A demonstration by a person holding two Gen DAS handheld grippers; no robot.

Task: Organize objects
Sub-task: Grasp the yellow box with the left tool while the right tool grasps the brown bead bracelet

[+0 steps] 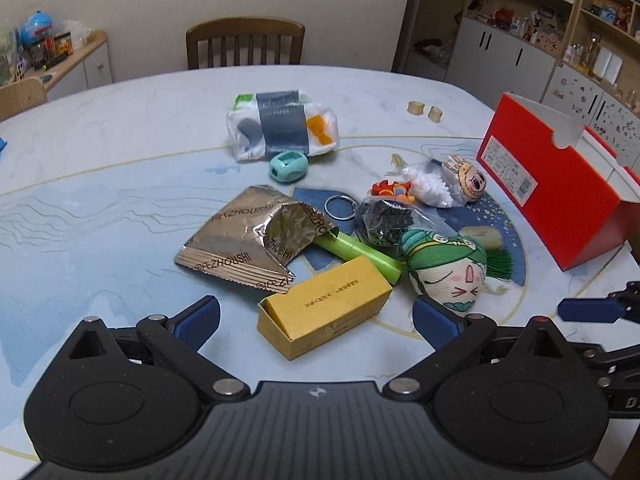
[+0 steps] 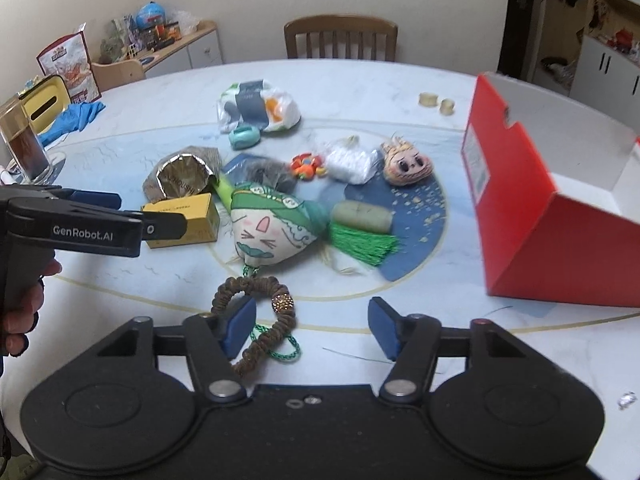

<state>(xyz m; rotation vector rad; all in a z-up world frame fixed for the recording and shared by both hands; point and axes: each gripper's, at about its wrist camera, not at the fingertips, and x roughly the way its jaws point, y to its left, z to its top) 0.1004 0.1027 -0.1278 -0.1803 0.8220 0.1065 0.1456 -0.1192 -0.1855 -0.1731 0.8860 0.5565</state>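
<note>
A pile of small objects lies mid-table: a yellow box point(image 1: 326, 306) point(image 2: 188, 220), a foil snack bag point(image 1: 248, 240), a green tube point(image 1: 360, 254), a green-haired cartoon sachet point(image 1: 446, 268) point(image 2: 272, 224), a teal sharpener point(image 1: 288, 166) and a tissue pack point(image 1: 280, 124). My left gripper point(image 1: 316, 324) is open, its fingers either side of the yellow box. My right gripper point(image 2: 312, 330) is open just above the table; a brown scrunchie point(image 2: 260, 316) lies by its left finger. An open red box point(image 2: 552, 200) point(image 1: 560, 184) stands at the right.
A face-painted doll head point(image 2: 408, 162), white bagged item point(image 2: 348, 162), orange toy point(image 2: 306, 166), key ring point(image 1: 340, 208) and two small wooden rings point(image 1: 424, 110) lie further back. A chair point(image 1: 244, 42) stands behind the table. A glass point(image 2: 24, 148) and blue cloth point(image 2: 74, 118) are far left.
</note>
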